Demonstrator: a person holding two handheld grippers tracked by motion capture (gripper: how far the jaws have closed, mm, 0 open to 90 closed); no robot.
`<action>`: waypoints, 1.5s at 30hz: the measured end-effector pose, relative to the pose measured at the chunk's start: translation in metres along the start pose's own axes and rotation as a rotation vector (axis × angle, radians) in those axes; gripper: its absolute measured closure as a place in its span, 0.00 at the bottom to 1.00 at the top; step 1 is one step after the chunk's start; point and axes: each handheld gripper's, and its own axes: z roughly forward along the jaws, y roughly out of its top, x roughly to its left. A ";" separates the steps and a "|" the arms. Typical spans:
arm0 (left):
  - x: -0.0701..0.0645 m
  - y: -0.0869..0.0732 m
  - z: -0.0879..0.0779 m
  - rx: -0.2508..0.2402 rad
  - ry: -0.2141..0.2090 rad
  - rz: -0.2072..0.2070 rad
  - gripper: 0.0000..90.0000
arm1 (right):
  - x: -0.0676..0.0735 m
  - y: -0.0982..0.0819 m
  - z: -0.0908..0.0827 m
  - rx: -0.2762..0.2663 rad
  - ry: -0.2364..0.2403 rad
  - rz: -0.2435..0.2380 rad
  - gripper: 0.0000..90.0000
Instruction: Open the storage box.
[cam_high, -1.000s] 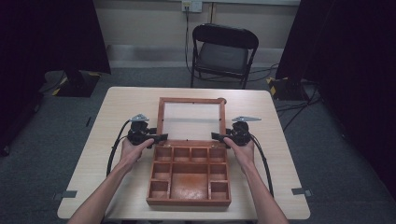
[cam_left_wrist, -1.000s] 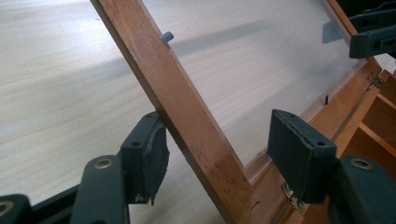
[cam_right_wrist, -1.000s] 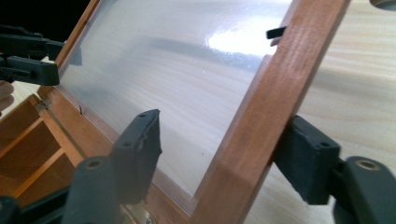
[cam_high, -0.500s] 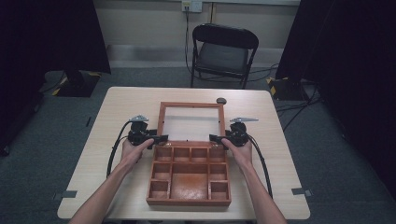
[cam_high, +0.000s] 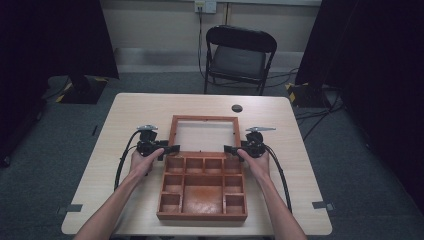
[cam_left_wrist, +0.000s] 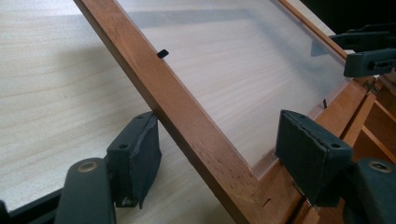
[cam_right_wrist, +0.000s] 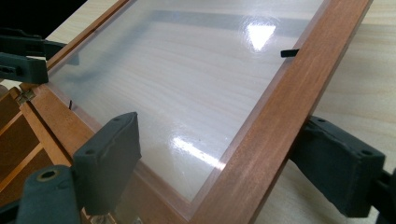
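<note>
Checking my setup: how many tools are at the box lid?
2. The left tool straddles the left rail of the lid, the right tool its right rail; both stand open.

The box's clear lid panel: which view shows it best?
The right gripper view: the clear panel spans most of the frame, glossy with reflections, framed by wood. The left gripper view shows the panel duller. The high view shows the whole lid, but small.

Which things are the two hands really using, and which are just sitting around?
In use:
wooden box
its glass lid, tilted open
left tool, jaws astride the lid's left frame
right tool, jaws astride the right frame

Sitting around:
small dark round thing on the table
black chair
</note>
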 end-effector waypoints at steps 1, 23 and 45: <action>0.000 0.000 0.000 0.002 0.006 -0.004 0.33 | 0.000 0.000 0.000 0.002 0.001 0.004 0.17; -0.007 0.003 -0.020 -0.008 0.096 0.079 0.31 | 0.002 0.006 -0.020 -0.042 -0.049 0.009 0.19; -0.009 -0.026 -0.080 0.015 0.177 0.148 0.26 | 0.016 -0.027 -0.100 -0.054 -0.120 -0.061 0.16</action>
